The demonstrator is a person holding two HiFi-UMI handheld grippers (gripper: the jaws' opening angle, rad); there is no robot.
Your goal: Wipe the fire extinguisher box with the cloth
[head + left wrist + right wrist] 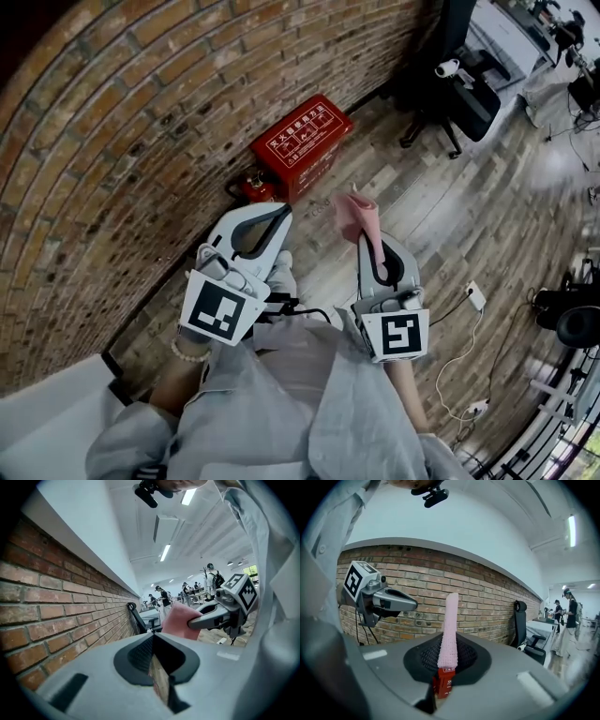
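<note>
The red fire extinguisher box (pixel 300 145) stands on the wood floor against the brick wall, ahead of both grippers. A sliver of it shows through the jaw gap in the right gripper view (pixel 442 686). My right gripper (pixel 368 236) is shut on a pink cloth (pixel 357 214), which sticks up from between the jaws (pixel 450 630). The left gripper (pixel 280 214) is held beside it, nearer the wall, with its jaws shut and nothing in them (pixel 153 638). From the left gripper view, the cloth (pixel 177 619) and the right gripper (pixel 220 613) appear off to the right.
A small red extinguisher (pixel 255 189) lies left of the box by the brick wall (pixel 112 141). A black office chair (pixel 459 89) stands beyond the box. A white power strip (pixel 475 295) and cables lie on the floor to the right. People stand far off.
</note>
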